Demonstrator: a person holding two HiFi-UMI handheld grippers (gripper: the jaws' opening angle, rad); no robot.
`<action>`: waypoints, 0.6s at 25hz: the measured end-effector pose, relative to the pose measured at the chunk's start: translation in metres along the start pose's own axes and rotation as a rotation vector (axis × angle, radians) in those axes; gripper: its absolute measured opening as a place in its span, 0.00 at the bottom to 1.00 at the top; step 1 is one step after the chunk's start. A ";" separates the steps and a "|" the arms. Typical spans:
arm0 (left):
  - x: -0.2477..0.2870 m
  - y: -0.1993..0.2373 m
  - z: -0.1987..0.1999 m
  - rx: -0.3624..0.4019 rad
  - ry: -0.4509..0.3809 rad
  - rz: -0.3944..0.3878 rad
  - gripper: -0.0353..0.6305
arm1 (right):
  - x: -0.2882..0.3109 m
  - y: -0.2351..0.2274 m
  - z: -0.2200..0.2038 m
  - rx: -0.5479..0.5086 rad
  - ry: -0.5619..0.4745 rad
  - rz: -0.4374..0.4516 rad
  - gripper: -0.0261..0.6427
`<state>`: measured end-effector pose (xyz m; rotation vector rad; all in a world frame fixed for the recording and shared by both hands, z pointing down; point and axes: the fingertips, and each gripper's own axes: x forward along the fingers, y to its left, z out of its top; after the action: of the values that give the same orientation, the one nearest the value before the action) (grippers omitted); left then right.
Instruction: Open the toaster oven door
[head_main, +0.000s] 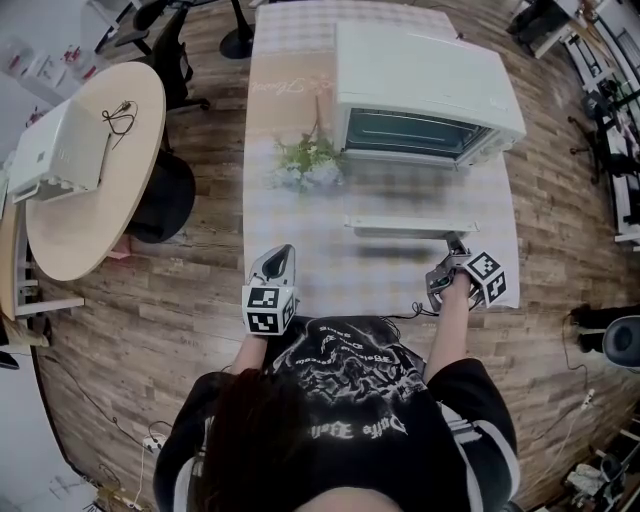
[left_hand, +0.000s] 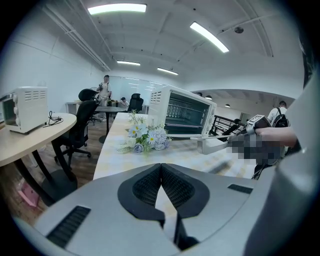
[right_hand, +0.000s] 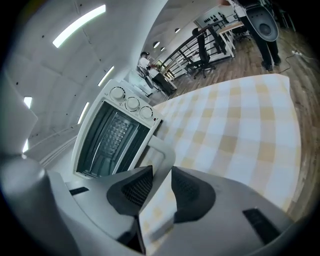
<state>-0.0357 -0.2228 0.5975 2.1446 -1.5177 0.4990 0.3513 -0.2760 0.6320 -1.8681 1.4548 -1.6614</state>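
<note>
The white toaster oven (head_main: 420, 85) stands at the far end of the checked table (head_main: 290, 270). Its glass door (head_main: 415, 190) hangs down, swung out toward me, and the dark cavity (right_hand: 107, 135) shows. The white door handle (head_main: 400, 228) runs along the door's near edge. My right gripper (head_main: 453, 243) sits at that bar's right end. In the right gripper view the handle (right_hand: 161, 155) passes between the pads (right_hand: 137, 187), which press on it, right gripper (right_hand: 161, 182) shut. My left gripper (head_main: 283, 252) hovers over the near left of the table, shut and holding nothing, left gripper (left_hand: 161, 167) pads meeting.
A bunch of artificial flowers (head_main: 305, 160) lies left of the oven. A round wooden table (head_main: 90, 210) with another white appliance (head_main: 60, 150) stands to the left, a black chair (head_main: 160, 195) beside it. People stand far off (left_hand: 105, 85).
</note>
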 end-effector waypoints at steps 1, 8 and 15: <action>0.000 0.000 0.000 -0.001 0.002 0.000 0.08 | 0.001 -0.003 -0.002 0.004 0.004 -0.005 0.23; 0.003 0.001 -0.001 0.000 0.005 0.002 0.08 | 0.011 -0.019 -0.010 0.030 0.019 -0.005 0.22; 0.003 0.000 -0.002 0.005 0.013 0.002 0.08 | 0.017 -0.033 -0.017 0.142 0.010 0.033 0.19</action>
<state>-0.0351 -0.2240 0.6003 2.1392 -1.5131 0.5172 0.3506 -0.2669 0.6723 -1.7537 1.3262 -1.7126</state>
